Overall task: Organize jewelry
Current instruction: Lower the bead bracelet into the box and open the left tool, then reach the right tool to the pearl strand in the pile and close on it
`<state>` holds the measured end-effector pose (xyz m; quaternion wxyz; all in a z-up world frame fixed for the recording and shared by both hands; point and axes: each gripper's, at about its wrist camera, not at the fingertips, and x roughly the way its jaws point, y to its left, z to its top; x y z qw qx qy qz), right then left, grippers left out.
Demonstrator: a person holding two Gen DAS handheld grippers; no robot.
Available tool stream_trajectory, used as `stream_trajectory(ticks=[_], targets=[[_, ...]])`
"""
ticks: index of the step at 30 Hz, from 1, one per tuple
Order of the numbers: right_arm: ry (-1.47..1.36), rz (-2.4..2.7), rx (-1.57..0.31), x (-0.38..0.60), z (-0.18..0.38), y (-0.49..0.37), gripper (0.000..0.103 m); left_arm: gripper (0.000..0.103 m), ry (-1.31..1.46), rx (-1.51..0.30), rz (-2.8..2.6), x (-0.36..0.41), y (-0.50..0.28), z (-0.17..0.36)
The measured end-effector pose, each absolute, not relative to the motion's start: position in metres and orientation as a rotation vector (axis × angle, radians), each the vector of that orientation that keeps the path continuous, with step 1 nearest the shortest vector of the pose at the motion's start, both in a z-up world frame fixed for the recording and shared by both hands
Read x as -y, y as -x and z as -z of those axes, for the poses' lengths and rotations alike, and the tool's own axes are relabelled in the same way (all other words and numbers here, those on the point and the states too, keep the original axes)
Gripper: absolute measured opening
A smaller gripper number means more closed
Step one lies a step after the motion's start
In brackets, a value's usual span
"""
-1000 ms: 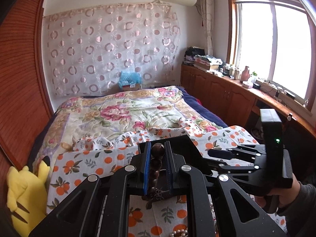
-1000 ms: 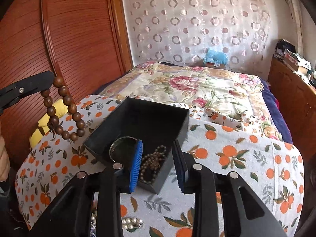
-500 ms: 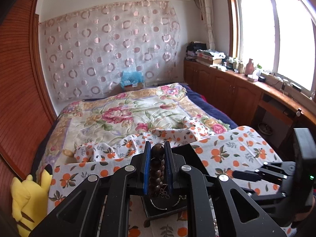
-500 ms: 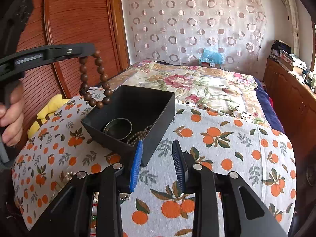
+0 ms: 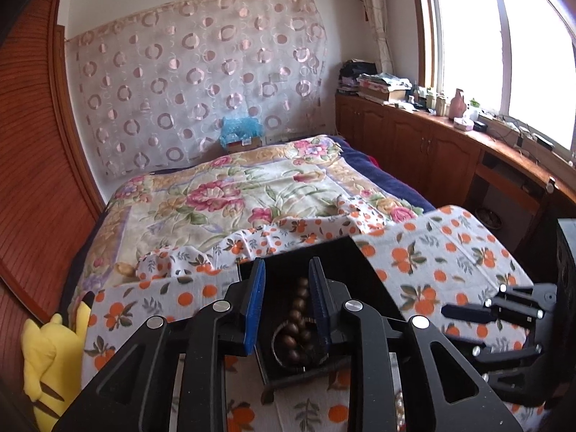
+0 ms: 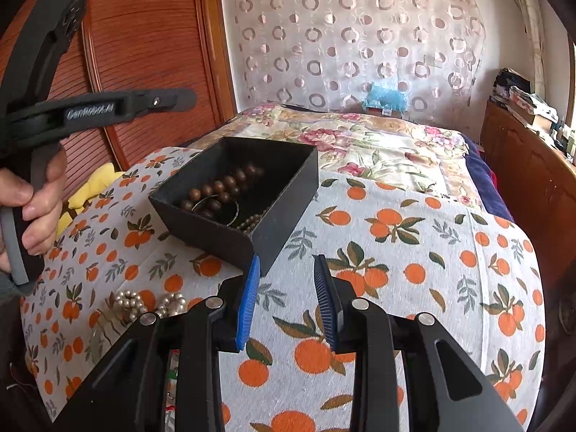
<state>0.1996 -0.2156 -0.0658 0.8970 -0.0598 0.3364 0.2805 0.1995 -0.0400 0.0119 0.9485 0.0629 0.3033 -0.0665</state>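
The left gripper (image 5: 287,300) hung above the black box (image 6: 284,216), and its jaws had just been opening. The blue pads (image 5: 253,306) stood apart and pressed on nothing. The wooden beads (image 6: 223,187) lay loose inside the box, seen through the gap between the pads in the left view. They rested on top of a metal bangle (image 6: 230,212), and a chain of small dark beads (image 6: 252,220) lay beside them near the front wall of the box.

The right gripper (image 6: 288,302) was low over the orange-print cloth (image 6: 414,252), just in front of the near corner of the box. Its jaws were partly open and empty, with only the cloth between the pads.

A hand (image 6: 39,201) held the handle of the left gripper at the left edge of the right view. A pearl string (image 6: 151,304) lay on the cloth near the box, to the left of the right gripper. A yellow plush toy (image 5: 50,360) sat at the side of the bed, against the wooden wall. The cloth covered the near part of the bed, and a floral blanket (image 5: 252,187) covered the far part.
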Motion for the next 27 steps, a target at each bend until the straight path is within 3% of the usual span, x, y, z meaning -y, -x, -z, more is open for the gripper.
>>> stream_trajectory(ticks=[7,27], targets=[[0.12,-0.6,-0.691,0.217,0.065,-0.18,0.034,0.031,-0.111,-0.643,0.178,0.032,-0.16,0.009],[0.153,-0.642,-0.756,0.195,0.087,-0.168,0.034,0.032,0.001,-0.714,0.189,0.0,-0.09,0.052]])
